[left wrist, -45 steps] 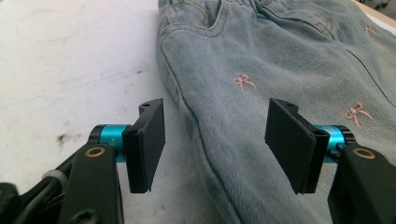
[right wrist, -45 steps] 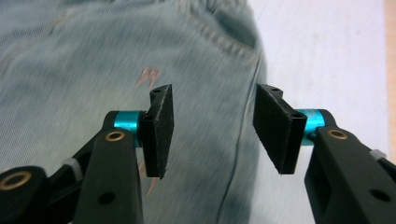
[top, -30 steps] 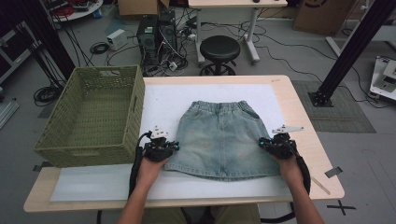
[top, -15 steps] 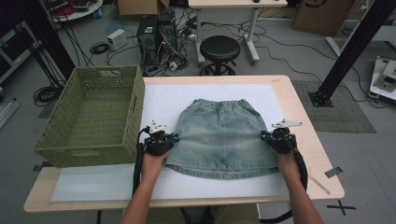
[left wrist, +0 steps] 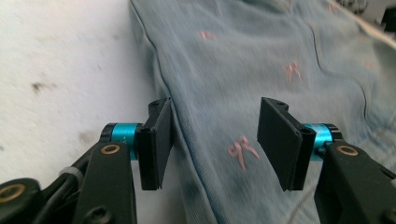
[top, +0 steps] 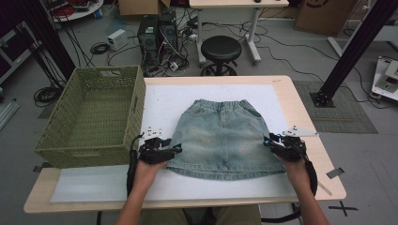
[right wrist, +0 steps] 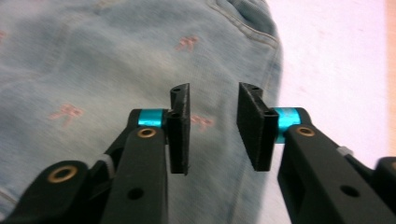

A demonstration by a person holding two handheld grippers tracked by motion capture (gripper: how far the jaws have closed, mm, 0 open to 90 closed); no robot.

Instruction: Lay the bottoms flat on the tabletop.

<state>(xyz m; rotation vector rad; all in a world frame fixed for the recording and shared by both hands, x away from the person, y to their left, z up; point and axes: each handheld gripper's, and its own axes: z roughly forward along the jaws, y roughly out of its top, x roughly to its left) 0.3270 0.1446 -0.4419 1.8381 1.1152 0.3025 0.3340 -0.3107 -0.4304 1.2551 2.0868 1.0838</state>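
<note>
A light blue denim skirt (top: 224, 138) with small pink marks lies flat on the white mat (top: 164, 103), waistband away from me. My left gripper (top: 176, 149) sits at the skirt's left side edge. Its jaws have just been opening and now stand apart over the side seam (left wrist: 175, 126), with nothing pinched between the pads. My right gripper (top: 267, 140) sits at the skirt's right side edge. Its jaws have also just been opening. In the right gripper view the gripper (right wrist: 214, 126) hangs open over the denim (right wrist: 93, 60), close to its edge.
A green woven basket (top: 94, 117) stands on the table's left part, close to my left hand. The wooden table (top: 309, 164) ends just right of my right hand. A black stool (top: 220, 49), cables and a computer stand on the floor beyond the table.
Both grippers were shut at the skirt's side edges and now have their jaws apart, off the fabric. The hands have barely shifted and the skirt lies as before.
</note>
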